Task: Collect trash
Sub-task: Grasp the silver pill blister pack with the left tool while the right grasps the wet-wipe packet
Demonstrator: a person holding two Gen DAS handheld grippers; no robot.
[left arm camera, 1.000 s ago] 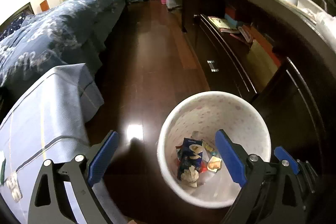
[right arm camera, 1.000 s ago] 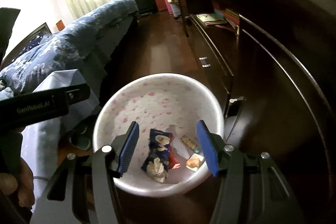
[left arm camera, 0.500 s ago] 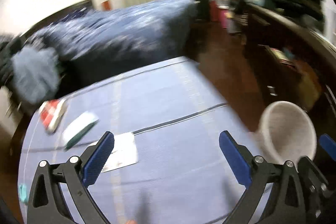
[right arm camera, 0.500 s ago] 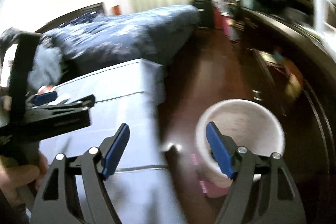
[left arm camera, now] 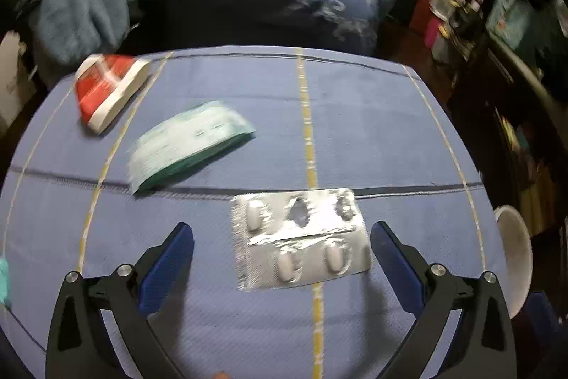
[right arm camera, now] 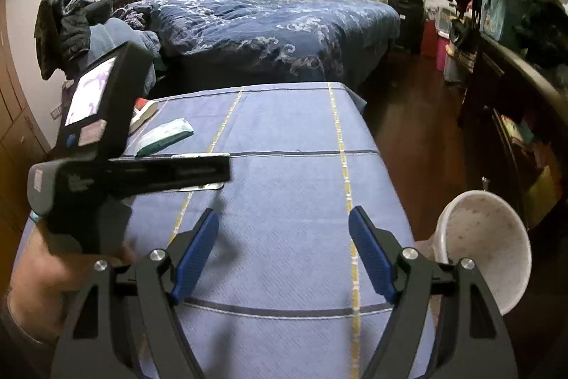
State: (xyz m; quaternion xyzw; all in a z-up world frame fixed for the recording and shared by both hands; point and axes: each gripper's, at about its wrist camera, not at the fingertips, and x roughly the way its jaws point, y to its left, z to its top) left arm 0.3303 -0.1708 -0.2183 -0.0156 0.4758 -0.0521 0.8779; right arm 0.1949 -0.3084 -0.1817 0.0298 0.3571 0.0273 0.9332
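A silver pill blister pack [left arm camera: 301,237] lies flat on the blue table cloth [left arm camera: 355,130]. My left gripper [left arm camera: 282,258] is open and empty, its jaws on either side of the pack, just above it. A green-white packet [left arm camera: 188,144] and a red-white box [left arm camera: 106,91] lie farther back left; both show in the right wrist view, the packet [right arm camera: 165,135] and the box [right arm camera: 142,112]. My right gripper [right arm camera: 284,251] is open and empty over bare cloth. The white trash bin [right arm camera: 486,244] stands on the floor to the right, its rim also in the left wrist view [left arm camera: 514,254].
The left gripper body [right arm camera: 124,166] crosses the left of the right wrist view. A bed with a dark blue quilt [right arm camera: 269,31] is behind the table. A dark cabinet [right arm camera: 514,116] lines the right wall beyond a wooden floor strip [right arm camera: 408,116].
Both grippers swung left from over the trash bin to over the table. The left one now straddles the blister pack; the bin sits at the right edge.
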